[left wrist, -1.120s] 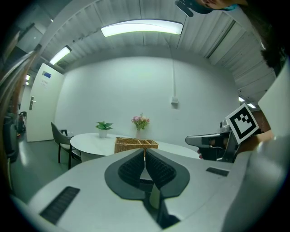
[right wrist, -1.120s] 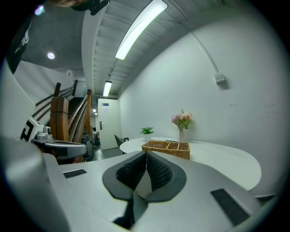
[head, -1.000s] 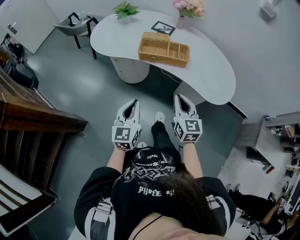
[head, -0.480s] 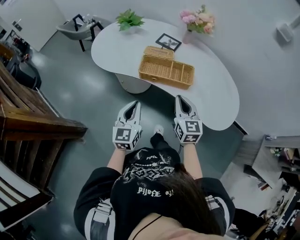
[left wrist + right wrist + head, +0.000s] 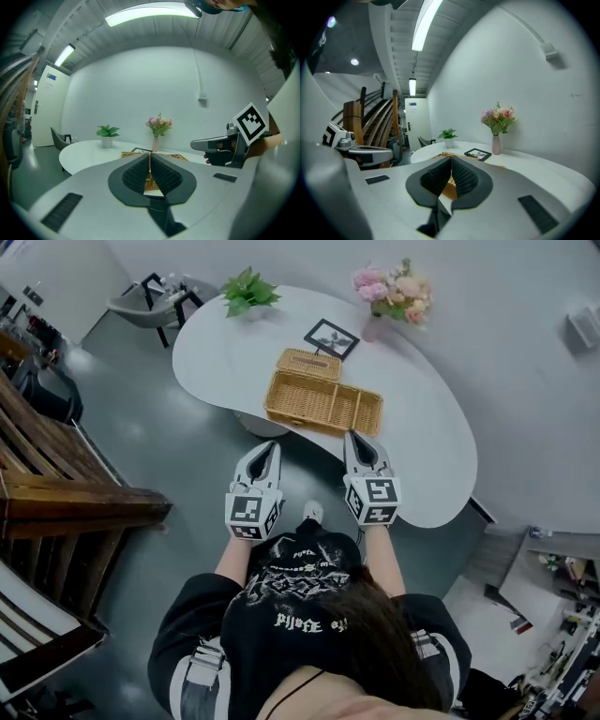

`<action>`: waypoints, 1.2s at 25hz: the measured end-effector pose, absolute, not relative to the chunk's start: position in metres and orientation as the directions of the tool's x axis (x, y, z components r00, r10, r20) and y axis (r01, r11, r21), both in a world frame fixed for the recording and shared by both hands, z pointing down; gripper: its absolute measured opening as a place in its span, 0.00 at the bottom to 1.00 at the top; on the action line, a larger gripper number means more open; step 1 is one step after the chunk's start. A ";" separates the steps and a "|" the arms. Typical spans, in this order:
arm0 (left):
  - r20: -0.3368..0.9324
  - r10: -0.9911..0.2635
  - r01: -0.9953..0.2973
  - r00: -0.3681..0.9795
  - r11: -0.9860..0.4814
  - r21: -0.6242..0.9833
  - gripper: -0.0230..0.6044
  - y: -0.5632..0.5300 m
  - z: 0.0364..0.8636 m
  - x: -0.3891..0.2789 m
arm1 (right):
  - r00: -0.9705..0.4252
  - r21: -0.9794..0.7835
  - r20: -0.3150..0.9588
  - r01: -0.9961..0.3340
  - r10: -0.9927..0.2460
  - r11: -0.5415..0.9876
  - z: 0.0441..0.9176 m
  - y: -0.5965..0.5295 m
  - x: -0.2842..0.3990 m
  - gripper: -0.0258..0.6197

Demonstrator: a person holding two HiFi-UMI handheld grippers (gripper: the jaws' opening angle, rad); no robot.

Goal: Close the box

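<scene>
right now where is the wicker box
Head view, upper centre: the tan wicker box sits near the white table's front edge, just ahead of the right gripper, a black picture frame behind it.

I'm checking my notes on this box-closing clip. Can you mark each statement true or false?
1. The wicker box stands open, its compartments showing. True.
2. The left hand-held gripper is clamped on the box's lid. False: its jaws are shut on nothing.
3. A framed picture lies beyond the box, beside the vase of flowers. True.
4. The potted plant stands inside the box. False: it stands on the table by itself, well apart from the box.
5. The right hand-held gripper has its jaws wide apart. False: they are together and hold nothing.
</scene>
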State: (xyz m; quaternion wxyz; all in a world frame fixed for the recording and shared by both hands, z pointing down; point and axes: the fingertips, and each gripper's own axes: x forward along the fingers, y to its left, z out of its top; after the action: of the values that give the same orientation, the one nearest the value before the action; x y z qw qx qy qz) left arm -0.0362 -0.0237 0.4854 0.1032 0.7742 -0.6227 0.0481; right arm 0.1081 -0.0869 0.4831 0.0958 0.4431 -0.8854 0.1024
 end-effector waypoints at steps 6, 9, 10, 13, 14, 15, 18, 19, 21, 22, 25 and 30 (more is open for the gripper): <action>0.198 -0.963 -0.981 0.184 -0.167 0.096 0.08 -0.059 0.487 -0.029 | -0.617 -0.092 0.245 -0.783 -0.748 0.615 0.479 -0.126 0.111 0.08; 0.191 -0.969 -0.985 0.160 -0.145 0.090 0.08 -0.074 0.486 -0.027 | -0.628 -0.101 0.230 -0.775 -0.744 0.624 0.474 -0.144 0.109 0.08; 0.188 -0.970 -0.986 0.152 -0.137 0.090 0.08 -0.078 0.485 -0.027 | -0.632 -0.099 0.227 -0.772 -0.741 0.629 0.472 -0.149 0.108 0.08; 0.188 -0.973 -0.988 0.136 -0.119 0.097 0.08 -0.085 0.485 -0.027 | -0.643 -0.090 0.227 -0.761 -0.731 0.642 0.470 -0.159 0.106 0.08; 0.189 -0.973 -0.988 0.133 -0.116 0.099 0.08 -0.087 0.485 -0.027 | -0.645 -0.090 0.228 -0.760 -0.729 0.644 0.470 -0.161 0.105 0.08; 0.189 -0.973 -0.988 0.131 -0.114 0.101 0.08 -0.090 0.485 -0.028 | -0.646 -0.092 0.229 -0.759 -0.729 0.644 0.469 -0.164 0.105 0.08; 0.188 -0.974 -0.989 0.130 -0.113 0.099 0.08 -0.098 0.483 -0.031 | -0.643 -0.101 0.230 -0.762 -0.731 0.639 0.469 -0.171 0.104 0.08; 0.186 -0.974 -0.989 0.130 -0.114 0.097 0.08 -0.101 0.482 -0.032 | -0.641 -0.104 0.231 -0.764 -0.732 0.637 0.469 -0.173 0.105 0.08; 0.180 -0.975 -0.989 0.128 -0.113 0.092 0.08 -0.109 0.480 -0.036 | -0.635 -0.105 0.236 -0.769 -0.736 0.630 0.470 -0.179 0.106 0.08; 0.177 -0.976 -0.990 0.127 -0.112 0.092 0.08 -0.113 0.478 -0.038 | -0.631 -0.102 0.239 -0.772 -0.738 0.627 0.470 -0.183 0.106 0.08; 0.171 -0.977 -0.989 0.128 -0.114 0.092 0.08 -0.132 0.475 -0.046 | -0.618 -0.091 0.244 -0.782 -0.747 0.617 0.467 -0.199 0.103 0.08; 0.176 -0.973 -0.987 0.148 -0.136 0.080 0.08 -0.163 0.473 -0.060 | -0.600 -0.071 0.262 -0.793 -0.756 0.605 0.468 -0.224 0.092 0.08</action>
State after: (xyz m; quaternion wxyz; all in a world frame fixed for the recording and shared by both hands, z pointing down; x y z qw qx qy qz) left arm -0.0599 -0.1629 0.4732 0.0881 0.7526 -0.6513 0.0405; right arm 0.0924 -0.2236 0.4680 0.1029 0.4354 -0.8898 0.0903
